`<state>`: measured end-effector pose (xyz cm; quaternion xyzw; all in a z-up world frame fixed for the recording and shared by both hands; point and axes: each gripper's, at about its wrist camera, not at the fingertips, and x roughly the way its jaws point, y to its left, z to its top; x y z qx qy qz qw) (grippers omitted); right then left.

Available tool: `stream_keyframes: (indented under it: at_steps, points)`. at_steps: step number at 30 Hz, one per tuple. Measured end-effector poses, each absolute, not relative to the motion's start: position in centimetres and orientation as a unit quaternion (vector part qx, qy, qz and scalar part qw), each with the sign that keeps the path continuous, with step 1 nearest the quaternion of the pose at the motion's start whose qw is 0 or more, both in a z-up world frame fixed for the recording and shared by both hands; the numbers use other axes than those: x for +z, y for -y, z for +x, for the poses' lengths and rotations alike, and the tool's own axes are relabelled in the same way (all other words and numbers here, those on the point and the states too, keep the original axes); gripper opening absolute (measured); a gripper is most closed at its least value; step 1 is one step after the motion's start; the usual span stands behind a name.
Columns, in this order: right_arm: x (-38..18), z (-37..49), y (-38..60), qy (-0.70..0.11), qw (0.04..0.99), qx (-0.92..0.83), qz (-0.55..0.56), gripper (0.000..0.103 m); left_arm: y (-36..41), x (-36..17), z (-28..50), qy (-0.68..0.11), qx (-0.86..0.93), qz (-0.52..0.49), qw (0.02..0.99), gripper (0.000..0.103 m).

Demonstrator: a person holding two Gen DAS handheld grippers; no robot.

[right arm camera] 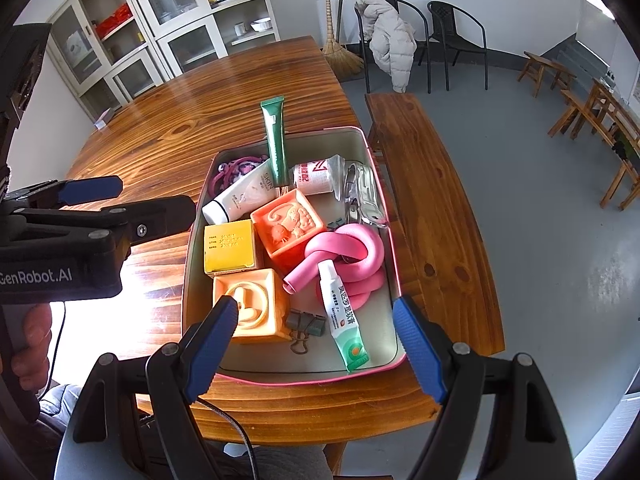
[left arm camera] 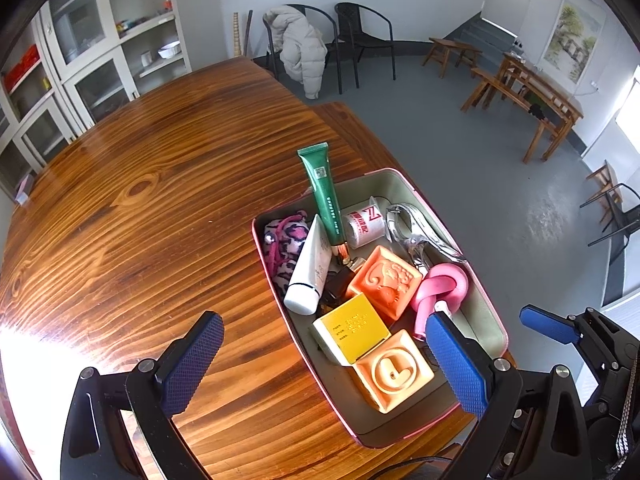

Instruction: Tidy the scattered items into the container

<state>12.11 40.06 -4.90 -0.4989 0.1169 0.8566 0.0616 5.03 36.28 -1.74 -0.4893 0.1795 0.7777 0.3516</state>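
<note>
A pink-rimmed grey container (left arm camera: 486, 320) (right arm camera: 356, 136) sits on the wooden table near its right edge. It holds a green tube (left arm camera: 323, 196) (right arm camera: 275, 140), a white tube (left arm camera: 310, 272) (right arm camera: 240, 196), two orange blocks (left arm camera: 386, 280) (right arm camera: 288, 222), a yellow box (left arm camera: 354, 330) (right arm camera: 229, 246), a pink knotted roll (left arm camera: 440, 286) (right arm camera: 348, 256), a small white-green tube (right arm camera: 342, 312) and metal pliers (left arm camera: 416, 236). My left gripper (left arm camera: 332, 364) is open and empty, above the container's near left side. My right gripper (right arm camera: 316, 344) is open and empty, above the container's near end.
The wooden table (left arm camera: 160, 200) stretches left and far. A wooden bench (right arm camera: 436, 208) runs along its right side. Cabinets (right arm camera: 180, 20), black chairs with a coat (right arm camera: 394, 36) and stools stand beyond. The left gripper's body (right arm camera: 60, 236) shows at the left of the right wrist view.
</note>
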Motion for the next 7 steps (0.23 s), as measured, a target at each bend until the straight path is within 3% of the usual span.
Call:
stream_keyframes:
  at_steps: [7]
  points:
    - [-4.98,11.99,-39.96,-0.121,0.059,0.855,-0.501,0.083,-36.21,-1.9,4.98,-0.177,0.772,-0.493,0.36,0.102]
